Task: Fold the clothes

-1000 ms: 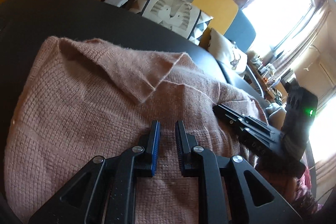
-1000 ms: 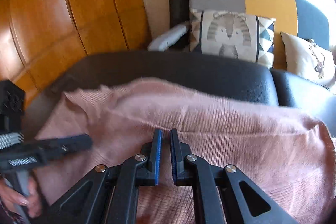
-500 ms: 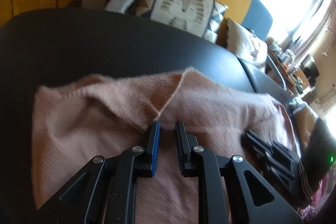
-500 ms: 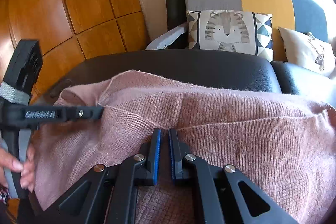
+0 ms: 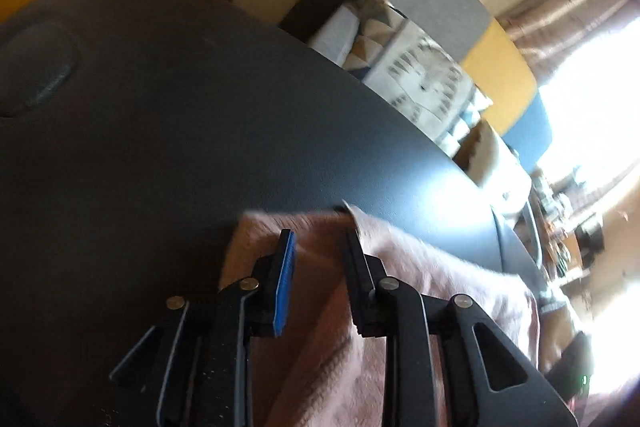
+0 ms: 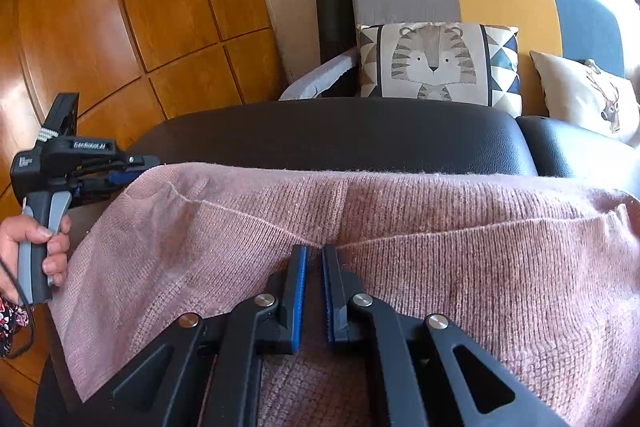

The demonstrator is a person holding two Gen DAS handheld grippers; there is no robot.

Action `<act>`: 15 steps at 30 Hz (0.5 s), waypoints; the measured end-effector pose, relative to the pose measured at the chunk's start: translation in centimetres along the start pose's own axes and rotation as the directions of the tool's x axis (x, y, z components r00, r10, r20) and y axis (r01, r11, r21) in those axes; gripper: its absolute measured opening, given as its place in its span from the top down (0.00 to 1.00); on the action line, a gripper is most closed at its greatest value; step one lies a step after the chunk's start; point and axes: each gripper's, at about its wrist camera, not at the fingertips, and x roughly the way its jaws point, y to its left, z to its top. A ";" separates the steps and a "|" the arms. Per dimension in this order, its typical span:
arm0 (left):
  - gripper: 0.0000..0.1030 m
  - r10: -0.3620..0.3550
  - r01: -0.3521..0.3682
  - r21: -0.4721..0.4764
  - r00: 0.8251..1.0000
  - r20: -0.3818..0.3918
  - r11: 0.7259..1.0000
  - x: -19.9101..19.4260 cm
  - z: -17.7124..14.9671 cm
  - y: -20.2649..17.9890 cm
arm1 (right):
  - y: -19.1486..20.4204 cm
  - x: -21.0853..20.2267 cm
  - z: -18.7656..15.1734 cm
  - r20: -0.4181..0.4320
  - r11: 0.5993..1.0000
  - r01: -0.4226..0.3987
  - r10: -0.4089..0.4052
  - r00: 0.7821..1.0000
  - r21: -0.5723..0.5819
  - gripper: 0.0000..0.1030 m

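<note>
A pink knit sweater (image 6: 440, 227) lies spread over a black leather seat (image 6: 340, 131). My right gripper (image 6: 314, 251) is shut on a fold at the sweater's middle, and creases run from both sides into its tips. My left gripper (image 6: 134, 169), held by a hand (image 6: 48, 247), is at the sweater's far left corner. In the left wrist view the sweater (image 5: 420, 267) has its corner edge between the fingers of the left gripper (image 5: 318, 239). Those jaws are opening, and the pads stand apart from the cloth.
Bare black leather (image 5: 200, 127) stretches beyond the sweater's corner. Behind the seat is a sofa with a tiger cushion (image 6: 436, 63) and a deer cushion (image 6: 592, 99). A wooden panelled wall (image 6: 120, 7) is at the left and a bright window at the right.
My left gripper swept leftward with the sweater's folded-over flap, drawing it out to the far left corner, and its jaws have widened. The right gripper stayed in place, shut.
</note>
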 end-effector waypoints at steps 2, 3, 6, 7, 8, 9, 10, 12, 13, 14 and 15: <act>0.74 -0.056 0.056 0.014 0.998 -0.005 0.998 -0.6 -0.8 -0.2 | 0.1 0.0 0.0 0.001 1.000 0.000 0.000 1.000 0.000 0.95; 0.74 -0.065 0.064 0.022 0.998 0.013 0.998 -1.3 -1.2 -0.4 | 0.1 0.0 0.1 0.001 1.000 -0.001 0.001 1.000 0.000 0.95; 0.63 -0.029 0.023 0.074 0.996 0.080 0.997 -3.3 -1.9 -1.2 | 0.0 0.0 0.1 0.002 1.000 -0.004 0.004 1.000 0.002 0.95; 0.56 -0.019 0.009 0.099 0.995 0.101 0.995 -3.9 -2.2 -1.5 | 0.0 0.0 0.1 0.002 1.000 -0.005 0.005 1.000 0.003 0.95; 0.50 -0.013 -0.002 0.122 0.993 0.118 0.993 -4.5 -2.5 -1.8 | -0.1 0.0 0.1 0.002 1.000 -0.006 0.006 1.000 0.004 0.95; 0.48 -0.017 0.001 0.140 0.993 0.114 0.990 -4.7 -2.9 -2.0 | -0.1 0.0 0.1 0.003 1.000 -0.007 0.007 1.000 0.004 0.95; 0.47 -0.021 0.003 0.159 0.994 0.110 0.987 -4.9 -3.2 -2.3 | -0.1 0.0 0.1 0.003 1.000 -0.008 0.008 1.000 0.005 0.95; 0.46 -0.013 -0.003 0.201 0.997 0.076 0.980 -4.4 -3.7 -2.9 | -0.1 -0.1 0.1 0.004 1.000 -0.009 0.009 1.000 0.005 0.95; 0.46 -0.005 -0.006 0.226 0.999 0.048 0.974 -3.7 -3.6 -3.3 | -0.1 -0.1 0.1 0.004 1.000 -0.010 0.010 1.000 0.006 0.95; 0.46 0.016 -0.022 0.261 1.000 0.027 0.965 -3.2 -3.9 -3.7 | -0.1 -0.1 0.1 0.004 1.000 -0.010 0.010 1.000 0.006 0.95; 0.46 0.063 -0.066 0.300 0.998 0.020 0.952 -2.8 -4.3 -4.1 | -0.1 -0.1 0.1 0.004 1.000 -0.010 0.010 1.000 0.006 0.95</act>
